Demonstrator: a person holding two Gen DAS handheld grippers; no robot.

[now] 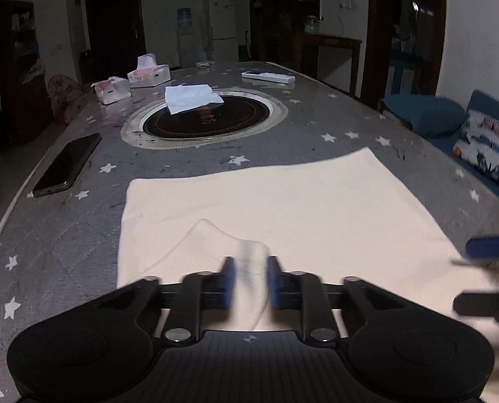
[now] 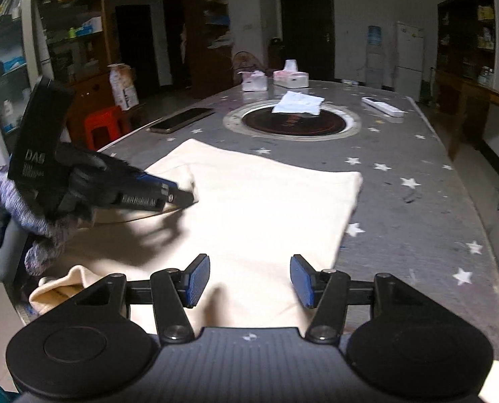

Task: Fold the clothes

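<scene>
Left wrist view: the cream garment (image 1: 283,208) lies flat on the star-patterned table (image 1: 64,235), spreading forward from the left gripper (image 1: 251,280). It is pale and smooth, with one fold lifted; that fold is pinched between the nearly closed blue pads.

Right wrist view: the garment (image 2: 266,208) lies just ahead of the right gripper (image 2: 249,280), whose jaws stand wide apart, holding nothing. The left gripper (image 2: 182,198) clamps the cloth's raised edge.
</scene>
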